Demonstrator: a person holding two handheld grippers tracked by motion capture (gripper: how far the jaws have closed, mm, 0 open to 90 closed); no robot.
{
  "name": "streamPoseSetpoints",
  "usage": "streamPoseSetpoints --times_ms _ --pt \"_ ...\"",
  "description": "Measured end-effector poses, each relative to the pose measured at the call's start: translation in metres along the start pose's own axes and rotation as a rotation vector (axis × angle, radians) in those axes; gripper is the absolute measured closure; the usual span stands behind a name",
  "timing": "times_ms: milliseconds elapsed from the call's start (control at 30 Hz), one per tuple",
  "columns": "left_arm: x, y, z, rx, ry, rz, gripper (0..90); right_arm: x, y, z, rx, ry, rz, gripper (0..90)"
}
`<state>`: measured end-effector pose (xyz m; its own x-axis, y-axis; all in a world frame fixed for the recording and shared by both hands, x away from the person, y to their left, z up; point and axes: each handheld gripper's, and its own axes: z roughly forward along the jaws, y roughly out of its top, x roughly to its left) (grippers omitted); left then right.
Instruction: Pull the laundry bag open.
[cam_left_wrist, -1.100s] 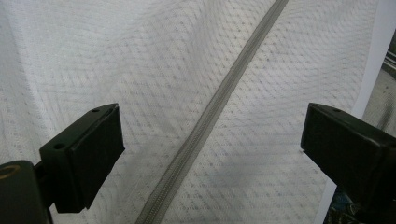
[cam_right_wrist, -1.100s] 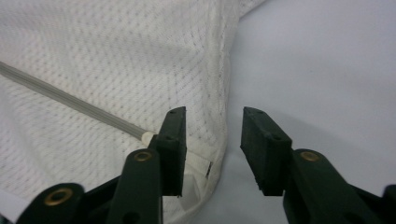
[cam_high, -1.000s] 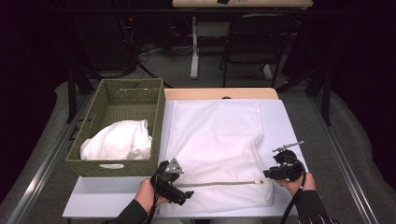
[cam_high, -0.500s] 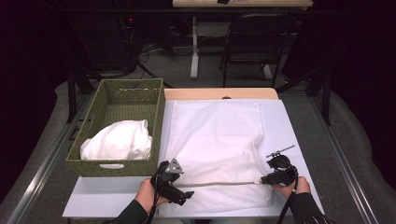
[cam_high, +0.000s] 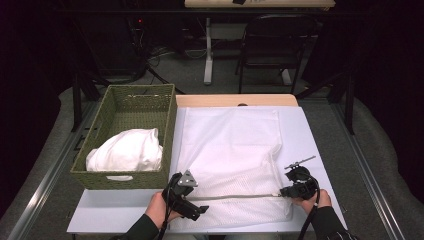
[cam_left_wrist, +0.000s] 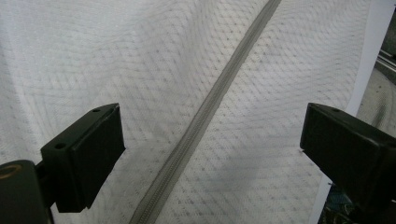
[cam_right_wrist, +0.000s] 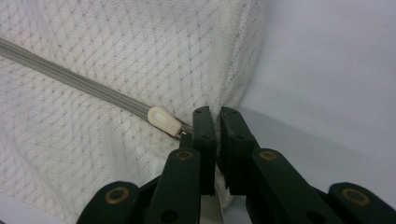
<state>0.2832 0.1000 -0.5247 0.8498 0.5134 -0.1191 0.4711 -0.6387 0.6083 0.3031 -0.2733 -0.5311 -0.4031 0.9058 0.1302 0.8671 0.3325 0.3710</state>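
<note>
Your right gripper (cam_right_wrist: 217, 123) has its jaws pressed together on the corner of the white mesh laundry bag (cam_high: 235, 150), just beside the cream plastic zipper pull (cam_right_wrist: 162, 119); in the right gripper view the pull lies immediately to the left of the jaw tips, touching or nearly touching them. Whether the jaws pinch the pull's tab or just the fabric edge beside it cannot be told.

Your left gripper (cam_left_wrist: 210, 154) hangs with its jaws wide apart above the bag, the grey zipper track (cam_left_wrist: 205, 112) running between them without contact.

In the high view the bag lies flat on the white table (cam_high: 305, 130), its zipper's long axis running left to right across the near edge, from your left gripper (cam_high: 192, 204) to your right gripper (cam_high: 290, 191). The pull sits at the right end, so your right hand is the nearer one, and the track leads from it toward your left.

The mesh is soft, fine and slightly rumpled; the track is a narrow ribbed band. A green woven basket (cam_high: 165, 130) holding a bundled white cloth (cam_high: 125, 150) stands just left of the bag.
</note>
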Motion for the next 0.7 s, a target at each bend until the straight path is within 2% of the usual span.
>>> streamPoseSetpoints --times_ms 333,500,700 --pt "-0.001 0.009 0.007 -0.003 -0.006 -0.003 3.9 0.003 -0.002 -0.015 -0.064 0.014 -0.048 86.2" --pt "-0.005 0.015 0.014 -0.012 -0.007 0.014 2.1 0.006 -0.003 -0.019 -0.086 0.015 -0.073 86.2" --pt "-0.014 0.029 0.030 0.002 -0.036 0.047 0.0 0.007 -0.004 -0.022 -0.099 0.012 -0.101 86.2"
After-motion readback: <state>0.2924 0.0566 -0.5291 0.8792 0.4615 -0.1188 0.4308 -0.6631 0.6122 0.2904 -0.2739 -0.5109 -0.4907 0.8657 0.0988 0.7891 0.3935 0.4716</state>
